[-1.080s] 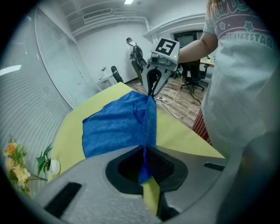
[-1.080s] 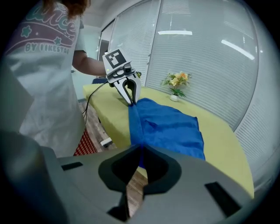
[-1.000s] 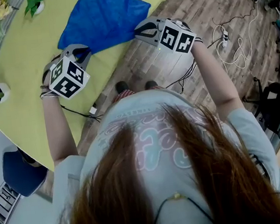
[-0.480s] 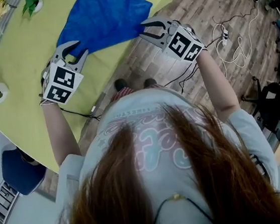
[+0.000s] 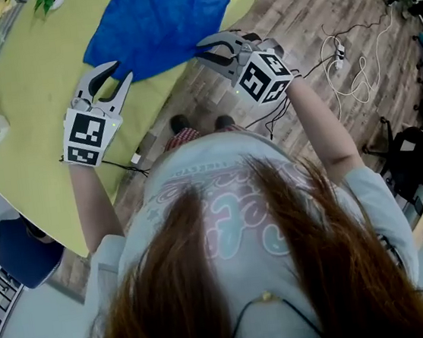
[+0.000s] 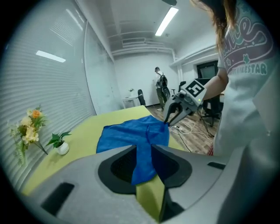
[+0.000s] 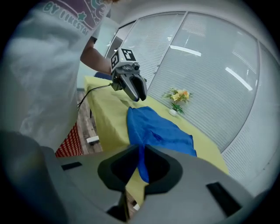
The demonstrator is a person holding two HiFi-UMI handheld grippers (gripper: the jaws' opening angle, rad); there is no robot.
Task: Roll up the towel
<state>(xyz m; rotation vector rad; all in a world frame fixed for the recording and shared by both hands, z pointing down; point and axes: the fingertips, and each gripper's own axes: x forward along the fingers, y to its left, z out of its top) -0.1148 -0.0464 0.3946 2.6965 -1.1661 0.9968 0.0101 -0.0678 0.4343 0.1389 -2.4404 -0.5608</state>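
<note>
Tabletop, yellow-green, carries the blue towel, spread at 12 o'clock. We note the left hand-held gripper at 10 o'clock, jaws just opened narrowly, empty, beside the towel's corner. Right hand-held gripper at 1 o'clock: jaws just closing, narrow, nothing pinched, tips at the towel's edge.

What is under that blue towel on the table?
Only the yellow-green table shows around the blue towel, which lies spread on it. Whatever sits directly beneath the cloth is covered.

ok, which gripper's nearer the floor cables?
Right. Right gripper, jaws just closing about towel corner, sits toward the cables; left gripper, just opened, empty, is farther, over the table.
</note>
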